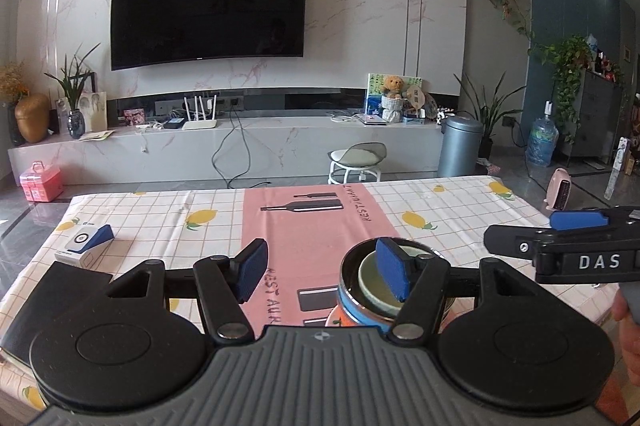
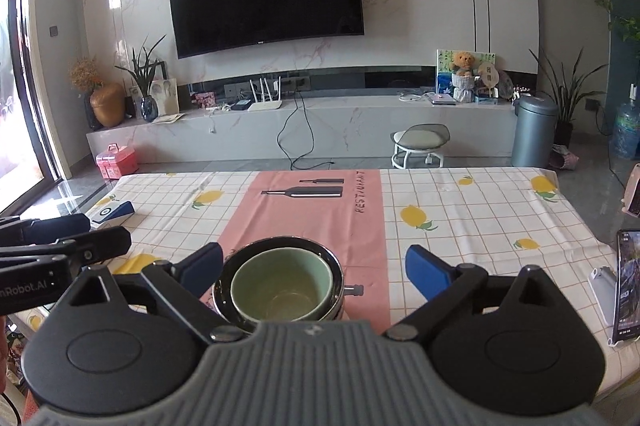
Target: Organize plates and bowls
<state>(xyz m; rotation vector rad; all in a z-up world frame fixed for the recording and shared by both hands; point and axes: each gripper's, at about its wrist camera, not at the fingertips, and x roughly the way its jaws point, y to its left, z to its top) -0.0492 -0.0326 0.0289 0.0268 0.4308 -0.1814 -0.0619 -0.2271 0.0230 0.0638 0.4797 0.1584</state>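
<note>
A pale green bowl (image 2: 280, 290) sits nested inside a dark glossy-rimmed bowl (image 2: 335, 272) on the pink runner (image 2: 312, 214) of the lemon-print tablecloth. My right gripper (image 2: 314, 268) is open, its blue pads standing on either side of the stack; the left pad is near the rim, the right one well clear. In the left wrist view the same stack (image 1: 352, 310) shows a blue and orange outer wall. My left gripper (image 1: 322, 274) is open with only the runner between its pads, and its right fingertip overlaps the green bowl (image 1: 370, 280). The right gripper (image 1: 580, 238) reaches in from the right.
A small white-and-blue box (image 1: 86, 244) and a black notebook (image 1: 52, 302) lie on the table's left side. A phone on a stand (image 2: 628, 286) is at the right edge. Past the table's far edge are a white stool (image 1: 356, 159) and the TV wall.
</note>
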